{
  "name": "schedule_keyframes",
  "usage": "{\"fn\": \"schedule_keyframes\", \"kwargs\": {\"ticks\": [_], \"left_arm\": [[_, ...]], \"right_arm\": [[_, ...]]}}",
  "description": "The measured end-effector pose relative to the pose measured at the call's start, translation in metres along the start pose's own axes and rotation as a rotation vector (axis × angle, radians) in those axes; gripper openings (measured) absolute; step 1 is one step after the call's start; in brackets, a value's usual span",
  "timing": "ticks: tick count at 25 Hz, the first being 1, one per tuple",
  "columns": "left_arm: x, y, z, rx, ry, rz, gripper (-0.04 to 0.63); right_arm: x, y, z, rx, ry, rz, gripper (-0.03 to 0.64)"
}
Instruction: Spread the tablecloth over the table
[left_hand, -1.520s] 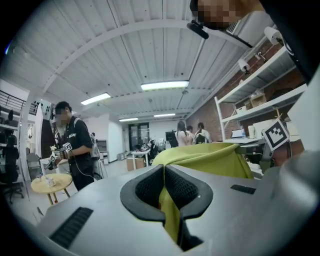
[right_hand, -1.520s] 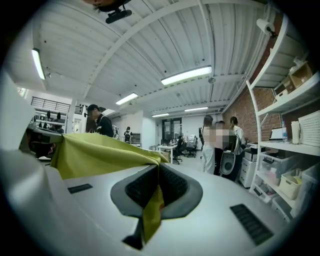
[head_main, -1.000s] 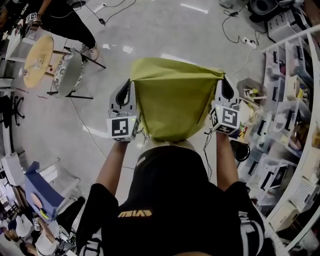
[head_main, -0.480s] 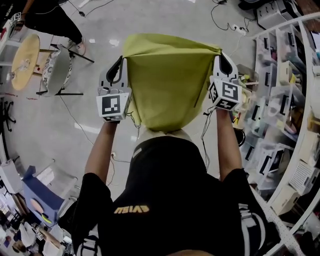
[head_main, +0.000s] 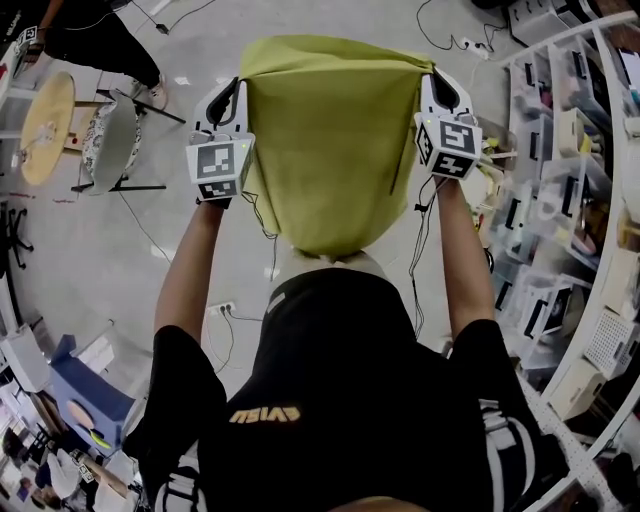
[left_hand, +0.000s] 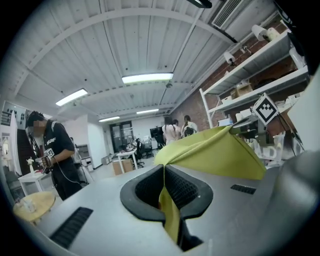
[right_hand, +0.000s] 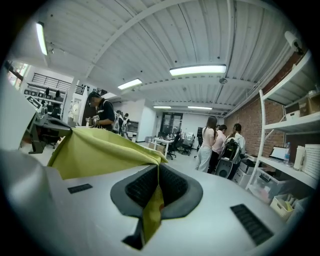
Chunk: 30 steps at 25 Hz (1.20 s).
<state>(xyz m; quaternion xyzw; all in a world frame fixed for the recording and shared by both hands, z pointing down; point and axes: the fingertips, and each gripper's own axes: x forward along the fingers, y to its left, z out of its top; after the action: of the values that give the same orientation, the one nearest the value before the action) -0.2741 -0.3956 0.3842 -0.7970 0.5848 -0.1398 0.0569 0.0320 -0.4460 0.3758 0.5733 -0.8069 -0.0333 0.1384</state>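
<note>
Tablecloth (head_main: 335, 140) is hanging at twelve o'clock, sitting farther out from you than a second ago. Your left gripper (head_main: 230, 95) is pinching its left corner and your right gripper (head_main: 440, 88) its right. Shelf bins (head_main: 560, 200) at three o'clock are holding clutter too small to tell.

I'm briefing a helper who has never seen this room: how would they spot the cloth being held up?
Find the person in the black shirt, arms stretched out over the grey floor. Between the left tool and the right tool hangs the cloth, each tool shut on a top corner. It is the only yellow-green sheet; the round table far left is paler.
</note>
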Motion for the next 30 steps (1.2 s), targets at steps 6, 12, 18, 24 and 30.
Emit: {"fn": "schedule_keyframes", "kwargs": {"ticks": [6,12,18,24,30], "left_arm": [[0.017,0.005,-0.021,-0.005,0.044,0.025,0.021],[0.031,0.002,-0.041,-0.022,0.047,0.012,0.021],[0.041,-0.003,-0.078,-0.013,0.137,-0.043,0.025],[0.056,-0.008,-0.117,-0.04,0.231,-0.056,0.034],[0.075,-0.004,-0.165,-0.154,0.397,-0.045,0.15]], "right_arm": [[0.019,0.005,-0.015,-0.031,0.033,0.006,0.008],[0.032,0.005,-0.032,-0.039,0.058,0.001,0.008],[0.043,0.014,-0.062,-0.053,0.143,0.023,0.008],[0.059,0.02,-0.093,-0.079,0.229,0.033,0.009],[0.08,0.023,-0.122,-0.09,0.341,0.016,0.008]]}}
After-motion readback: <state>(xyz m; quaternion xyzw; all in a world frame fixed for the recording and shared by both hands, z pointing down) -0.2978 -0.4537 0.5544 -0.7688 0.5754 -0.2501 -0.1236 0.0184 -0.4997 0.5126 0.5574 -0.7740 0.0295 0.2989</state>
